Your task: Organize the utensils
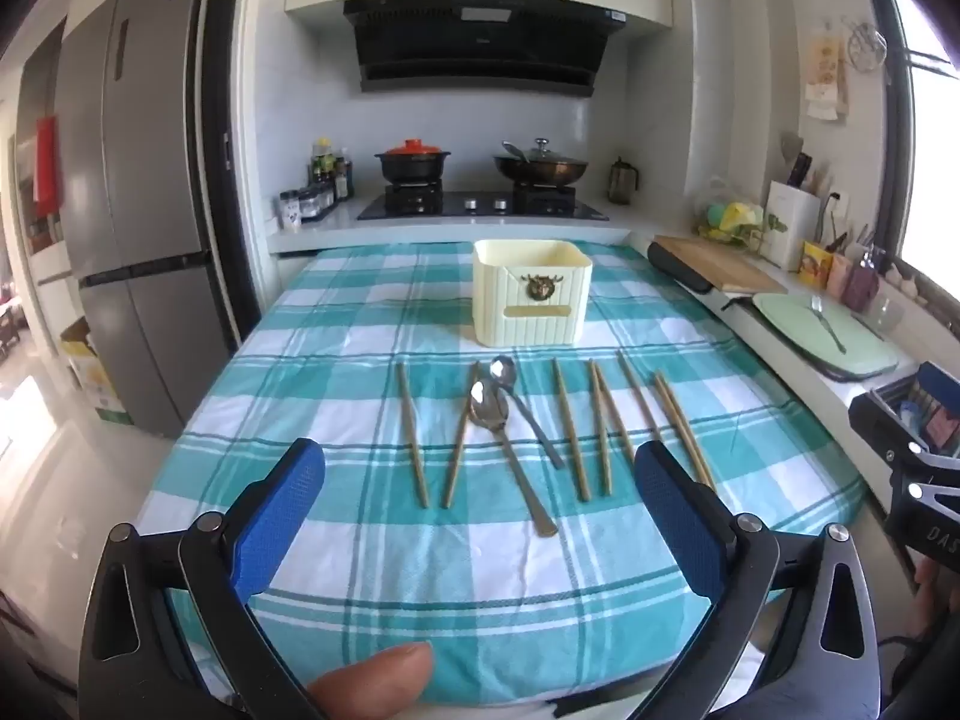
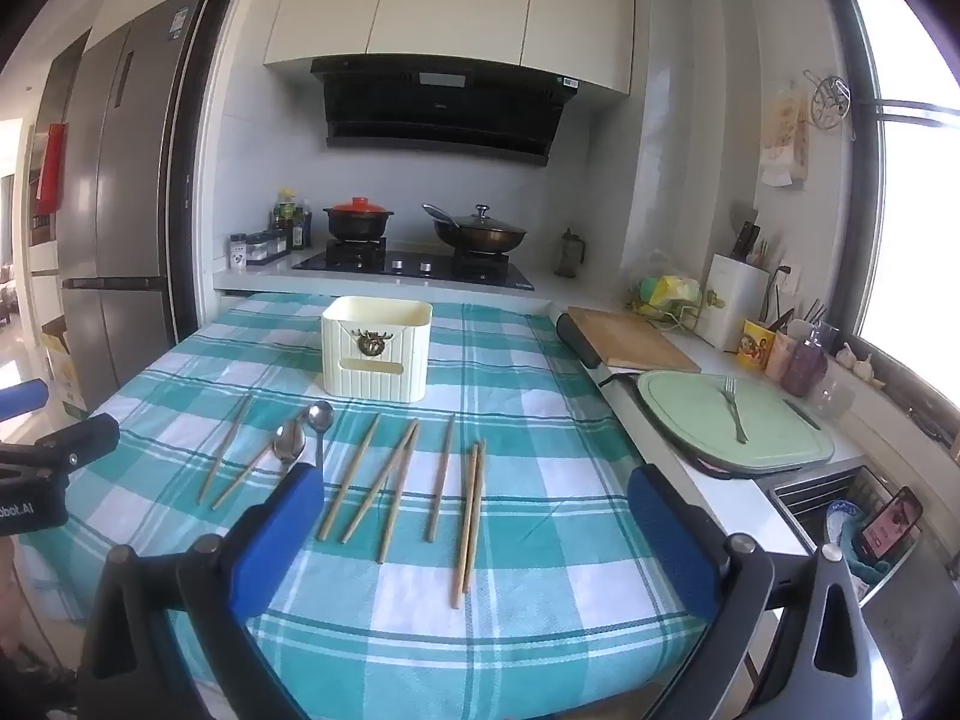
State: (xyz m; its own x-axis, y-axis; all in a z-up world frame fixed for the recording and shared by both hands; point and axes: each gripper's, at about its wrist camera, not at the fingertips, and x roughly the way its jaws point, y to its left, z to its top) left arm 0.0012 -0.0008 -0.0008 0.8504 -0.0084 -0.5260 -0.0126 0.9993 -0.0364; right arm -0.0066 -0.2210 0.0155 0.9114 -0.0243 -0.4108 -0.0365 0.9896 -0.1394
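Room: a home kitchen with a gas stove (image 1: 483, 204) and black range hood (image 1: 480, 45) at the back; in front, a table under a teal-and-white checked cotton cloth (image 1: 336, 564), soft and slightly wrinkled.
Left gripper (image 1: 480, 480): blue textured fingers (image 1: 279, 510) spread as wide as they go, nothing between them, hovering over the near edge of the cloth.
Right gripper (image 2: 477, 516): blue ribbed fingers (image 2: 672, 534) equally wide apart and empty, also above the near edge.
Chopsticks: slim tan wooden chopsticks (image 1: 567, 429) — straight, matte, tapered — lie flat in a loose row, some paired, two crossing at their tips.
Spoons: two shiny stainless-steel spoons (image 1: 501, 420) with oval bowls and long flat handles lie overlapping among the left-hand sticks.
Holder: a cream ribbed plastic utensil box (image 1: 531, 294) with a bronze ornament and an open top stands upright beyond the row, well apart from both grippers.
Progress: judging by the layout, nothing is sorted yet — every piece I can see lies on the cloth, and I cannot see into the box.
Left to do: apparently the whole job; thin flat pieces on soft cloth look awkward to pinch.
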